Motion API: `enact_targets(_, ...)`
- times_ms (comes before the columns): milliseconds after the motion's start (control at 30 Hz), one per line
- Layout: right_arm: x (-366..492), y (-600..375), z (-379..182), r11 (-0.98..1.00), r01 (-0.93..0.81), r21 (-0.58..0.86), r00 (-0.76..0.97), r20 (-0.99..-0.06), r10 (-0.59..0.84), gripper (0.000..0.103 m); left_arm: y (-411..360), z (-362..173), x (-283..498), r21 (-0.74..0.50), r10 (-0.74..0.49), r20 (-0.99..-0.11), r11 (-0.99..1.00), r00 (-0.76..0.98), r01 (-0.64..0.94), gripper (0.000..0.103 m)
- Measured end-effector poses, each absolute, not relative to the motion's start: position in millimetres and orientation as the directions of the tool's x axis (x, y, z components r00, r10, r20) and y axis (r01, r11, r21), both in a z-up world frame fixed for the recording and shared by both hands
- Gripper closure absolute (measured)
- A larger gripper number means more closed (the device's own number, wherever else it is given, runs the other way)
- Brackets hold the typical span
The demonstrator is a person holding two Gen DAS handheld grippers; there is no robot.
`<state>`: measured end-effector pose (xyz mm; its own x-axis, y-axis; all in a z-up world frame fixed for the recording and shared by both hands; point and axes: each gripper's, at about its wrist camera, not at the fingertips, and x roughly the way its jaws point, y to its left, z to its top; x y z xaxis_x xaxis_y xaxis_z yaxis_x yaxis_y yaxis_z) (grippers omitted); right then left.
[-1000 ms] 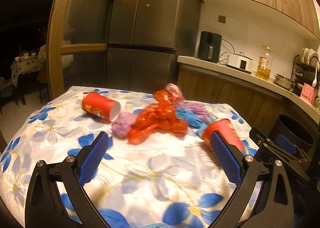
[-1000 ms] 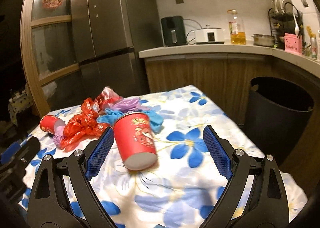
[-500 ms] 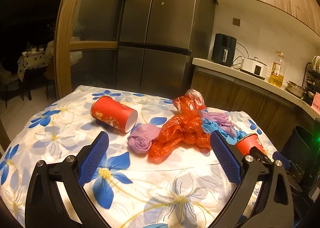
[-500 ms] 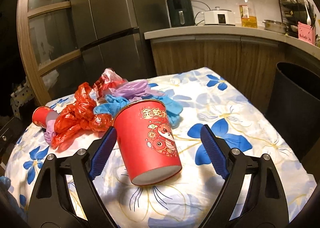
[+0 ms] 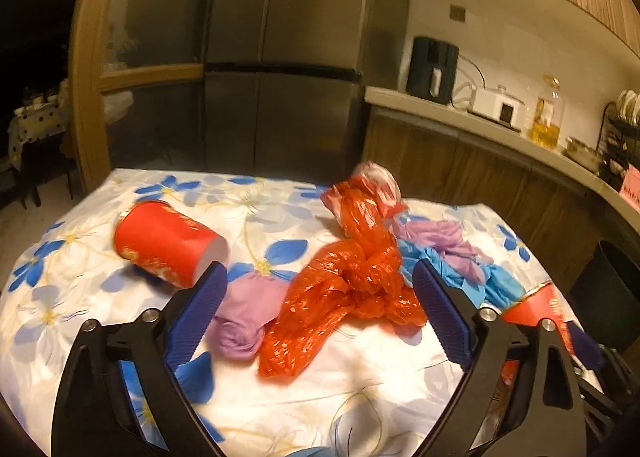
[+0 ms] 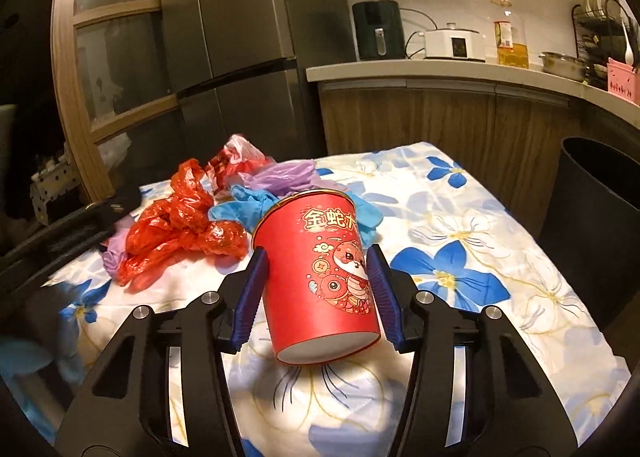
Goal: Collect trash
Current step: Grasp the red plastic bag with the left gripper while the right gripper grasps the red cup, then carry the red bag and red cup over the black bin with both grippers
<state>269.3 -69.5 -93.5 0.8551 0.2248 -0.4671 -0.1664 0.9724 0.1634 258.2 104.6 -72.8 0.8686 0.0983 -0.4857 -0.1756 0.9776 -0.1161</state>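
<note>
Closing the right gripper (image 6: 316,289) on a red cup (image 6: 318,277) that lies on its side on the worktop (image 6: 500,257).

The right jaws are closing with the cup between them, blue pads at or just off its two flanks, base toward the camera; a firm hold I cannot yet confirm. To do this well, squeeze only until the paper wall stops slipping, as it probably crushes easily, and grip mid-body rather than at the rim. The bin (image 6: 600,225) stands right of the worktop, beside its edge. The left gripper (image 5: 316,317) is unclenched and narrowing, holding nothing, its jaws framing the red bag (image 5: 352,281) and purple wad (image 5: 244,321). A second cup (image 5: 168,249) lies far left.
</note>
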Motion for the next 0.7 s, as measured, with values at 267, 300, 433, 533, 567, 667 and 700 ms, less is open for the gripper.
enact_targets(267,249.7,-77.3,-90.8,0.972,-0.168,0.164,0.862,-0.455,0.225,0.053,107.6,-89.4,275.9,-0.137,0.053,-0.576,0.978,0.816,-0.16,0.074)
enact_targets(300,248.8,-79.1,-89.6,0.971,-0.166,0.17,0.862,-0.454,0.227,0.053,106.3,-90.9,275.8,-0.137,0.042,-0.582,0.979,0.812,-0.149,0.087)
enact_targets(433,244.2,-83.3,-84.7,0.97,-0.162,0.18,0.868,-0.441,0.227,0.053,100.4,-91.0,270.1,-0.136,0.017,-0.577,0.984,0.816,-0.116,0.103)
enact_targets(533,237.8,-87.2,-80.5,0.969,-0.161,0.185,0.875,-0.428,0.227,0.053,99.1,-87.7,259.7,-0.17,-0.006,-0.565,0.979,0.825,-0.109,0.103)
enact_targets(567,235.6,-88.7,-79.8,0.969,-0.16,0.188,0.877,-0.424,0.227,0.053,98.9,-86.2,254.6,-0.189,-0.018,-0.557,0.976,0.83,-0.105,0.103)
enact_targets(667,229.3,-94.2,-74.0,0.969,-0.155,0.195,0.884,-0.41,0.224,0.053,94.1,-80.0,234.5,-0.204,-0.02,-0.528,0.974,0.849,-0.104,0.103)
enact_targets(700,227.5,-96.5,-72.1,0.968,-0.153,0.198,0.886,-0.406,0.223,0.053,92.1,-77.1,226.5,-0.21,-0.023,-0.517,0.973,0.856,-0.1,0.103)
